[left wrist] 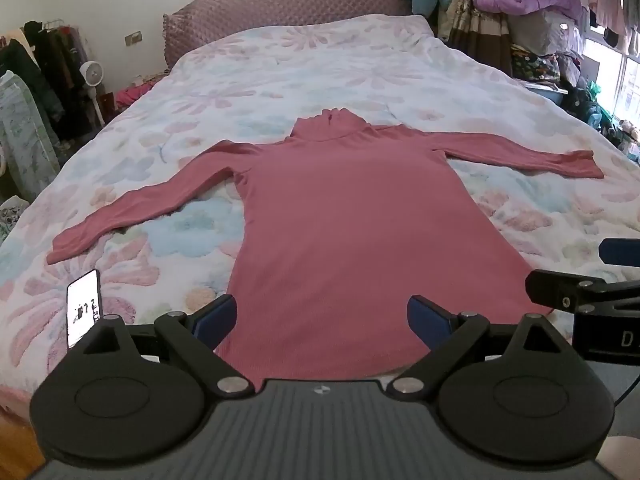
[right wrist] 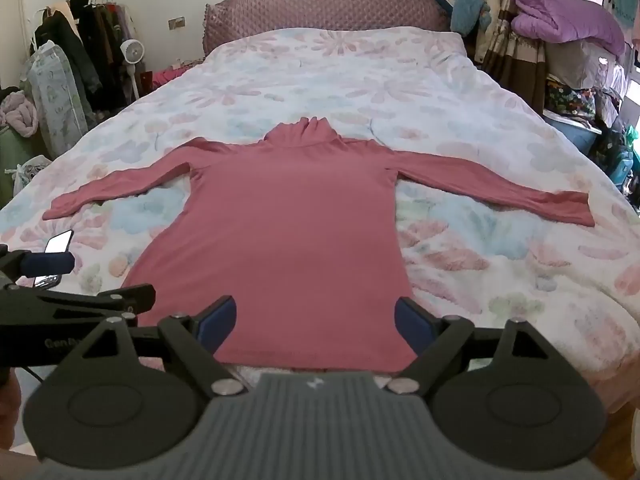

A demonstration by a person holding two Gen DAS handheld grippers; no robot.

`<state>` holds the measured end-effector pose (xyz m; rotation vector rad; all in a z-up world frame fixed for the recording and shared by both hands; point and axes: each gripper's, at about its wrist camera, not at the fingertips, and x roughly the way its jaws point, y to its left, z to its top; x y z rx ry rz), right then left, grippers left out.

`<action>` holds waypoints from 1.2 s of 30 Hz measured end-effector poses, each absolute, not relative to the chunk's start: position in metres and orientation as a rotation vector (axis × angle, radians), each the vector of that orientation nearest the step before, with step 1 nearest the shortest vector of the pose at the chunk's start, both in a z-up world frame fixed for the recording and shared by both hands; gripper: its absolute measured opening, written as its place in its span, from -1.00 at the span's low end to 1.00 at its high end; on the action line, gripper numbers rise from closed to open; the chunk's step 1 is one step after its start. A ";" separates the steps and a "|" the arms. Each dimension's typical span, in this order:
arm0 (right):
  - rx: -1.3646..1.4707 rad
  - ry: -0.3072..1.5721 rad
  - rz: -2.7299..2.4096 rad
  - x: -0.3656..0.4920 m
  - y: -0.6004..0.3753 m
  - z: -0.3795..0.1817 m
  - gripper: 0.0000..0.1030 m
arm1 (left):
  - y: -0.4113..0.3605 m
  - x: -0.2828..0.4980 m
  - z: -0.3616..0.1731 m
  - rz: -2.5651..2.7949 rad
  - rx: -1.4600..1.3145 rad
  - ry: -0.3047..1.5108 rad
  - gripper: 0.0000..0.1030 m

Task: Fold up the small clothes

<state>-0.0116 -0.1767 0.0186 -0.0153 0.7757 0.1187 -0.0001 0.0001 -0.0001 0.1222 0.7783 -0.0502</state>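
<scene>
A pink long-sleeved turtleneck top lies flat on the flowered bedspread, collar away from me, both sleeves spread out to the sides. It also shows in the right wrist view. My left gripper is open and empty, hovering over the hem near the bed's front edge. My right gripper is open and empty, also over the hem. The right gripper shows at the right edge of the left wrist view; the left gripper shows at the left edge of the right wrist view.
A phone with a lit screen lies on the bed left of the hem; it also shows in the right wrist view. A purple headboard stands at the far end. Clothes racks and a fan stand left, piled bedding right.
</scene>
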 end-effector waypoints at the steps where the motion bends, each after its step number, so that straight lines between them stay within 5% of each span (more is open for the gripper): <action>1: -0.015 0.776 0.119 -0.011 -0.177 0.019 0.60 | 0.000 0.000 0.000 -0.050 0.121 0.779 1.00; 36: -0.018 0.797 0.120 -0.010 -0.173 0.012 0.60 | 0.008 0.000 -0.006 -0.055 0.079 0.791 1.00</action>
